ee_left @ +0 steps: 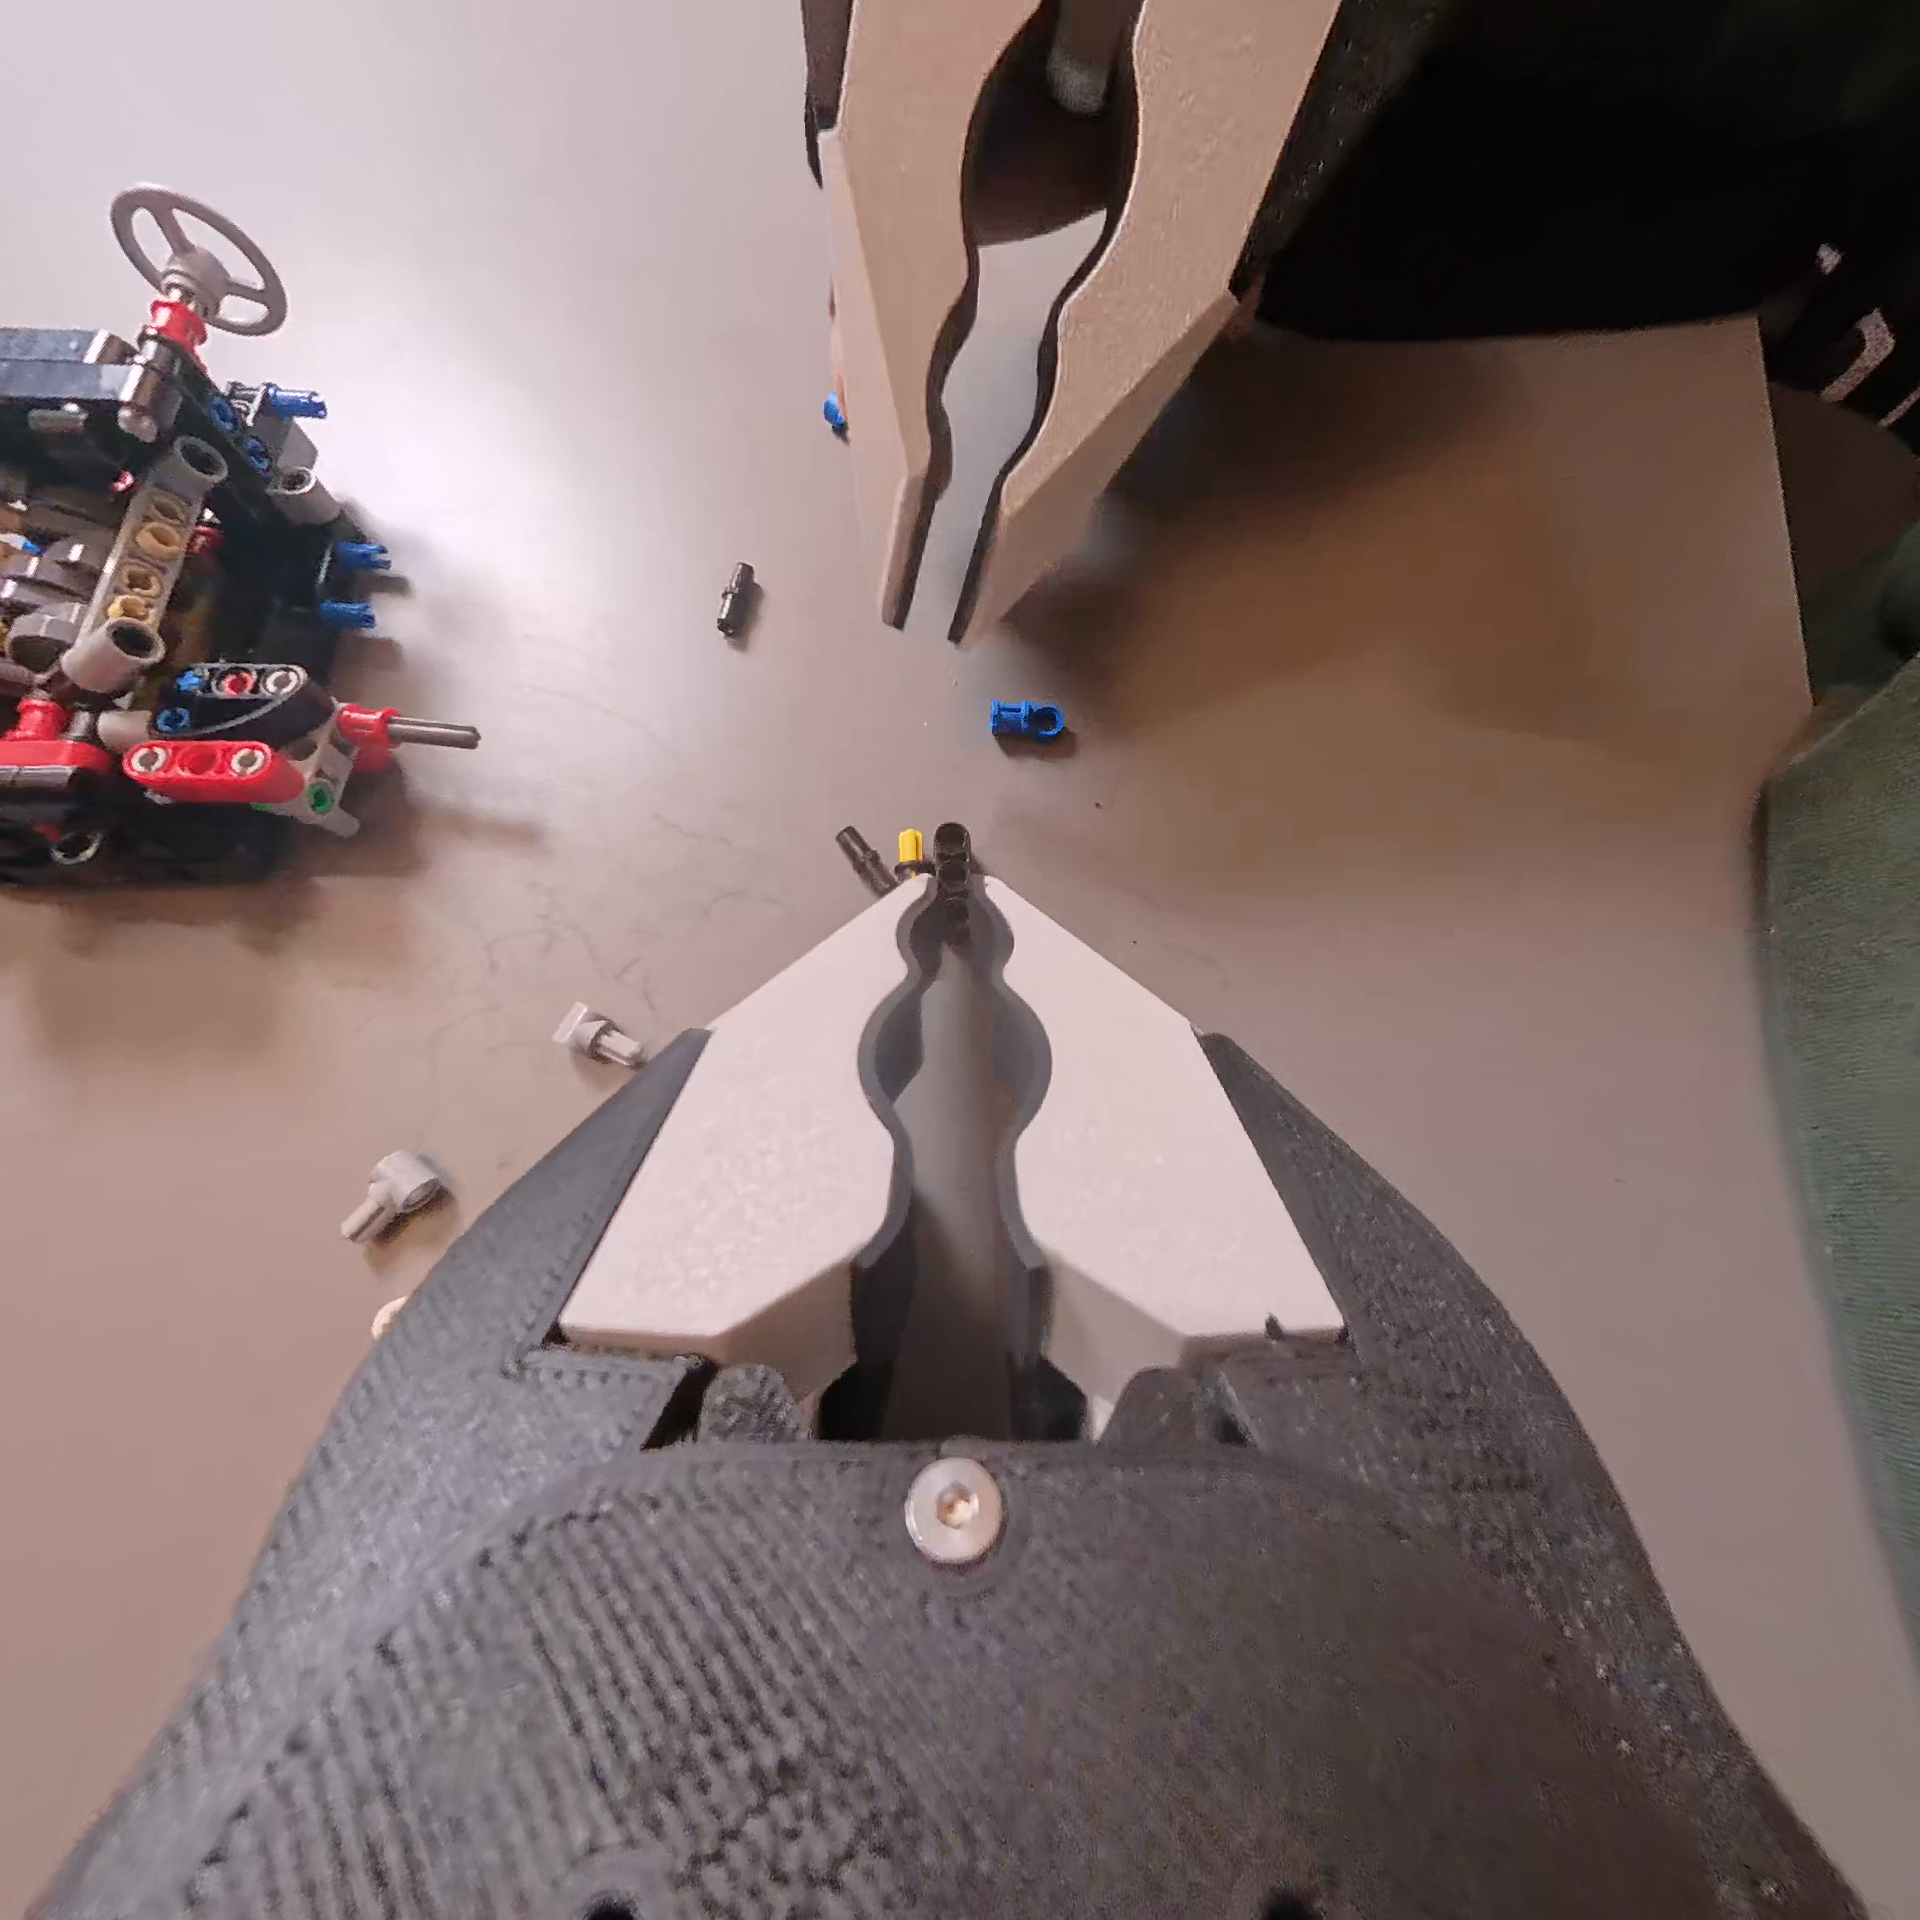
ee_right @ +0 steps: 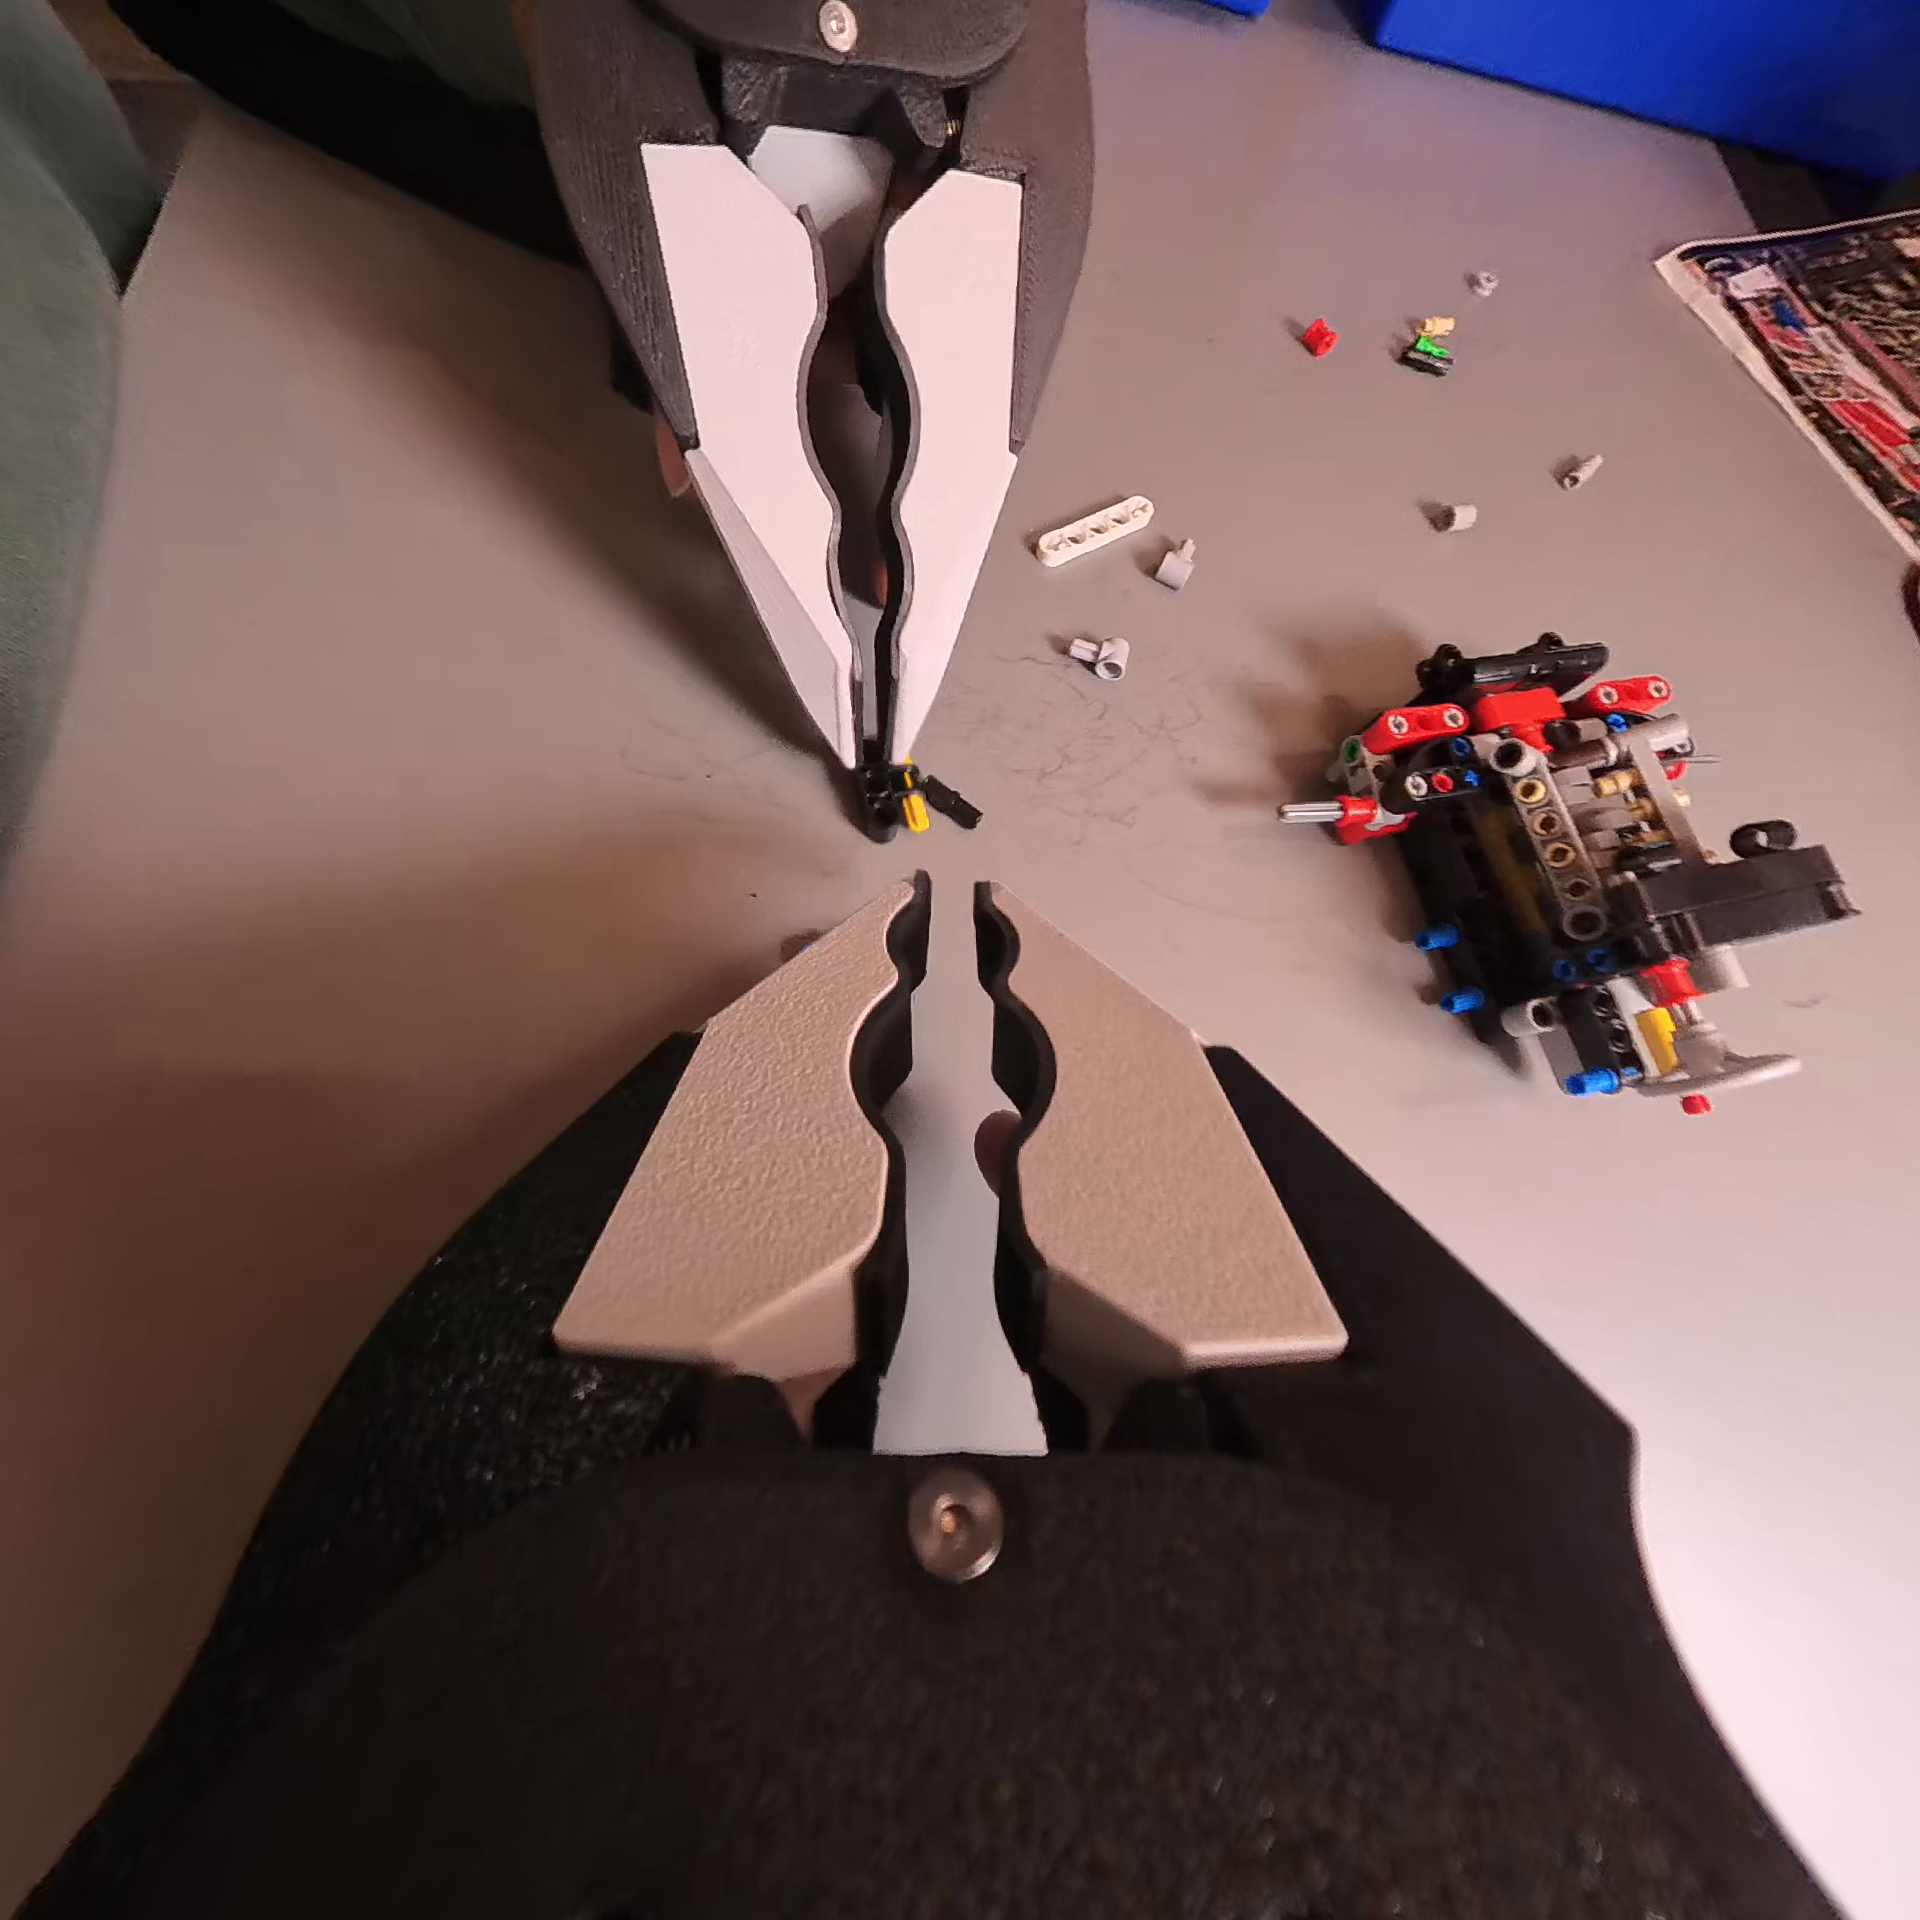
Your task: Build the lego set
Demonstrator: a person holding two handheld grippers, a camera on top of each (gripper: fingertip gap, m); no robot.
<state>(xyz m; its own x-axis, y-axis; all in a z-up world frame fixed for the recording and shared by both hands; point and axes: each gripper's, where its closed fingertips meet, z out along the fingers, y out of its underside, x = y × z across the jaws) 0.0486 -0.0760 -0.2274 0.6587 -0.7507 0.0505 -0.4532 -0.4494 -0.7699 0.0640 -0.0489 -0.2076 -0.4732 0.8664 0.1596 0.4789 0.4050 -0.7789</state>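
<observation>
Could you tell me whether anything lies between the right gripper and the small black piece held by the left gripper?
Nothing visible does. The right gripper is open, and only bare table separates its tips from the black piece clamped in the left gripper. The loose blue pin lies off to one side.

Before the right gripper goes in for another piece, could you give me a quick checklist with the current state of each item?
1. Left gripper shut on the small black beam: ok.
2. Yellow pin and black pin seated in the beam: cannot tell.
3. Right gripper open and empty: ok.
4. Blue connector free on the table, near the right gripper: ok.
5. Partly built model clear of both grippers: ok.
</observation>
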